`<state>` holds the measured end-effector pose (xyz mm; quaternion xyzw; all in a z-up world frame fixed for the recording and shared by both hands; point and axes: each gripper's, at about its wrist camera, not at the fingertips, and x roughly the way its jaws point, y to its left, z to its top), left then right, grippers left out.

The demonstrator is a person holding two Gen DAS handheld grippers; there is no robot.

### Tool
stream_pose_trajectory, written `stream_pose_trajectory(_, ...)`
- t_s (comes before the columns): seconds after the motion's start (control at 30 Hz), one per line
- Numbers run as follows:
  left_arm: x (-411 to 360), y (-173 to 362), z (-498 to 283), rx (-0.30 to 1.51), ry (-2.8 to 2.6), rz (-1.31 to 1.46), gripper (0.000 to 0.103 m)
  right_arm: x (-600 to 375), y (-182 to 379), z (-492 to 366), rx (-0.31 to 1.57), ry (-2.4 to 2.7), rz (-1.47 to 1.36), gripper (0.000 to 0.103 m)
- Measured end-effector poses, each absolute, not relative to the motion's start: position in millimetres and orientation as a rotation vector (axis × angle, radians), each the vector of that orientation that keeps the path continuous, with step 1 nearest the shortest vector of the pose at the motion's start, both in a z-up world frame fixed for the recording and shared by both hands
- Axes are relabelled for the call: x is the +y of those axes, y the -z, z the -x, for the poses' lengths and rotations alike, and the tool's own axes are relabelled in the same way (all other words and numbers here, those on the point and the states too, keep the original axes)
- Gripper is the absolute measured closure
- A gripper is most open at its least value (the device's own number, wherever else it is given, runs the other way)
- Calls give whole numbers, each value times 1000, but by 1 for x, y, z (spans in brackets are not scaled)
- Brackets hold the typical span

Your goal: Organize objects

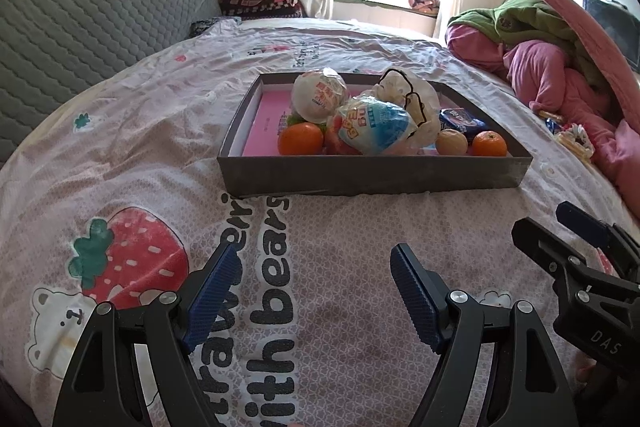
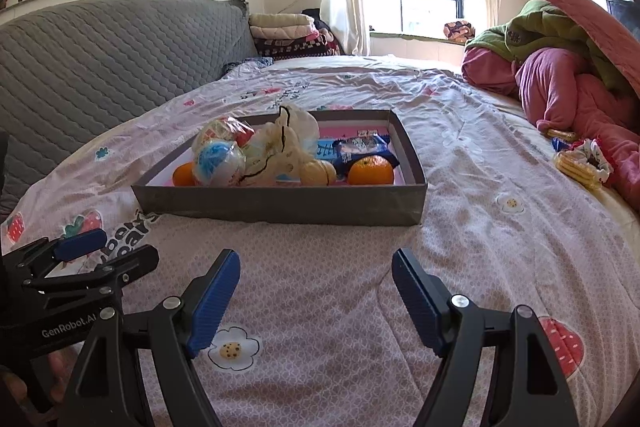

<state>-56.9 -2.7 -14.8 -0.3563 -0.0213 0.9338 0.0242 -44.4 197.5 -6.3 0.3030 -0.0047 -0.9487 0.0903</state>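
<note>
A shallow grey box with a pink floor sits on the bed; it also shows in the right wrist view. It holds oranges, wrapped round buns, a clear plastic bag and a blue snack packet. My left gripper is open and empty above the bedspread, short of the box. My right gripper is open and empty, level with it. Each gripper shows at the edge of the other's view.
Yellow biscuits and a small wrapped item lie at the right by a heap of pink and green bedding. A grey quilted headboard stands at the left. Folded blankets are stacked by the window.
</note>
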Motion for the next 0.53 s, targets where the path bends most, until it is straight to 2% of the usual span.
stream_pose_trajectory(0.53, -1, 29, 61, -54, -2871, 1161, 23, 198, 17, 50, -23, 2792, -956, 25)
